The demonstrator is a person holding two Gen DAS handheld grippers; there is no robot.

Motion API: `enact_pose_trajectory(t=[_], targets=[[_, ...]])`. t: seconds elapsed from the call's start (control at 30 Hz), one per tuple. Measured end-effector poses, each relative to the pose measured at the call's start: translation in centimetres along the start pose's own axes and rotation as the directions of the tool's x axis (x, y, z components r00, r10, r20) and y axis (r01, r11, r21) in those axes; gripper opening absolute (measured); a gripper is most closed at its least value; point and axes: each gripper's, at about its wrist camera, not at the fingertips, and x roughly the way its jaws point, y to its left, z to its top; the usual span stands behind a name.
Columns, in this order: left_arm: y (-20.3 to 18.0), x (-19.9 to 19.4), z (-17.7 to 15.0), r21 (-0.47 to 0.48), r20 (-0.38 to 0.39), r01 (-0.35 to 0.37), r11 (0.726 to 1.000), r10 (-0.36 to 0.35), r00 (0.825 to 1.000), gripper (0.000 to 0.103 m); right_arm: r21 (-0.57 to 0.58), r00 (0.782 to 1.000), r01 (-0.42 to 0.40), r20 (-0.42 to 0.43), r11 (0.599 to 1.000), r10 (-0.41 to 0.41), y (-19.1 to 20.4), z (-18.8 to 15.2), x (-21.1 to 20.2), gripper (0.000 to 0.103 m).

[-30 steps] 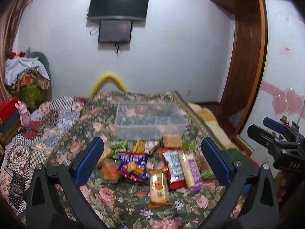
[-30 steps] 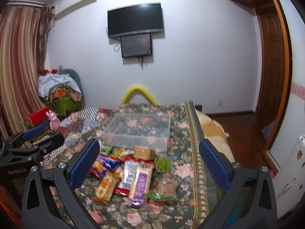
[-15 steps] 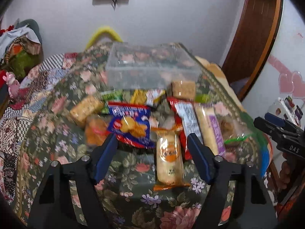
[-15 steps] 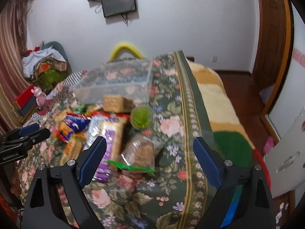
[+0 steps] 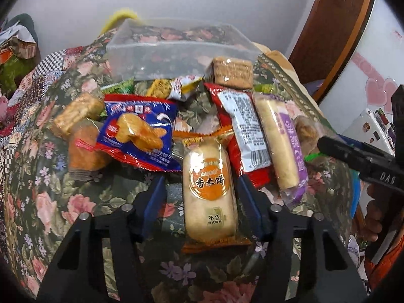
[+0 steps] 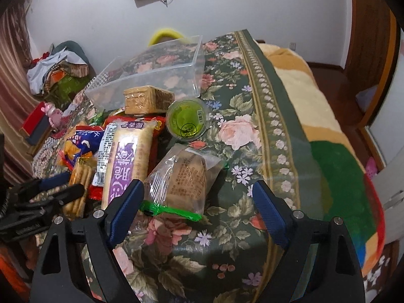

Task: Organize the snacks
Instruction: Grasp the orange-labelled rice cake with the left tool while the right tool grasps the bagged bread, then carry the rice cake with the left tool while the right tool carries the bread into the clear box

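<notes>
Rice cracker pack [image 5: 209, 189] betw. left gripper [image 5: 202, 197] fingers, jaws closing.

The orange-labelled rice cracker pack [image 5: 210, 197] carried the characters 香米饼 in white on its round orange badge, with 山 legible in the smaller line above and 不含 on a small panel lower down. The black body of the right claw [image 5: 378, 169] showed the letters "DAS" upside down. The purple strip of the long biscuit pack [image 6: 126, 161] bore large white characters too distorted to read. A barcode sat on the red-and-white wrapper [image 5: 242, 126].
</notes>
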Motion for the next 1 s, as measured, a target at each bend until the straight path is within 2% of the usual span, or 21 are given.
enact_pose_trajectory(t=[0.2,0.33,0.4,0.5,0.53,0.57,0.63,0.73,1.0], targets=[[0.2,1.1,-0.1,-0.006,-0.011,0.022,1.000,-0.022,1.000,0.043,0.021,0.999,-0.043,-0.025,0.999,0.044,-0.2,0.4,0.8,0.086],[0.0,1.3,0.0,-0.001,-0.012,0.038,0.999,-0.038,0.999,0.035,-0.008,0.999,-0.022,-0.037,1.000,0.022,0.7,0.8,1.5,0.086],[-0.1,1.3,0.0,0.008,-0.008,0.036,0.999,-0.035,0.999,0.034,-0.013,0.999,-0.019,-0.051,1.000,0.018,0.9,0.8,2.1,0.084],[-0.4,1.1,0.1,0.022,-0.002,0.028,0.999,-0.028,1.000,0.034,0.010,0.995,-0.048,-0.084,0.999,0.048,0.7,0.7,2.8,0.078],[-0.4,0.9,0.2,0.026,0.003,0.027,0.999,-0.027,1.000,0.034,0.018,0.994,-0.050,-0.096,0.999,0.052,0.6,0.6,3.1,0.073],[-0.4,0.7,0.2,0.029,0.008,0.026,0.999,-0.026,1.000,0.034,0.019,0.993,-0.049,-0.108,0.999,0.050,0.6,0.5,3.3,0.063],[-0.6,0.3,0.4,0.033,0.018,0.025,0.999,-0.025,1.000,0.034,0.025,0.992,-0.034,-0.125,0.999,0.037,0.4,0.3,3.7,0.053],[-0.8,-0.3,0.6,0.037,0.037,0.024,0.999,-0.025,0.999,0.034,0.052,0.993,-0.036,-0.111,0.998,0.042,0.1,0.3,3.3,0.049],[-0.7,-2.8,2.1,0.031,0.104,0.027,0.999,-0.030,0.994,0.034,0.032,1.000,-0.006,-0.018,0.999,0.006,0.2,1.4,0.6,0.043]])
